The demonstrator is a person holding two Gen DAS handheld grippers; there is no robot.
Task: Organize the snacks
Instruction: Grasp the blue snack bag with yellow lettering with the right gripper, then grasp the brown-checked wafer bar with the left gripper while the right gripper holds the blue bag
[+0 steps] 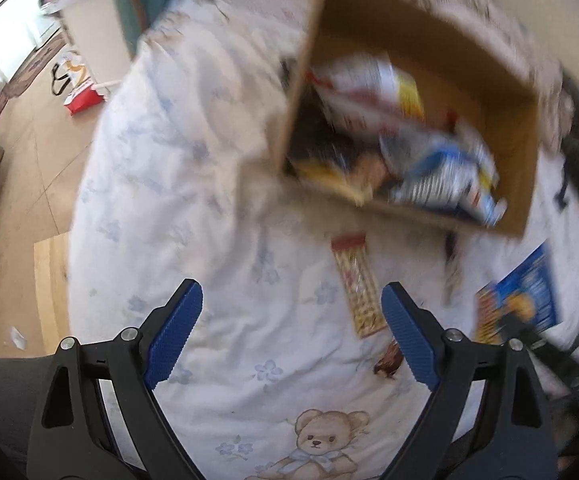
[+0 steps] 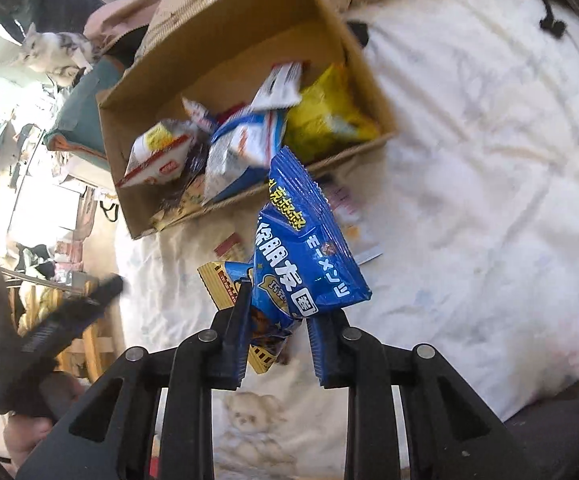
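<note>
My right claw [image 2: 275,344] is clamped on a blue snack packet [image 2: 309,256], raised mid-frame below the cardboard box [image 2: 137,196] of snacks on the bed [image 2: 489,160]. My left claw [image 1: 291,334] gapes wide, holding nothing, beside a striped packet [image 1: 355,284].

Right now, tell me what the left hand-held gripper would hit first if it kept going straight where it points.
Probably the bedsheet: the open left hand-held gripper points down at bare fabric. The checkered snack packet lies just right of that line; depth is uncertain.
</note>
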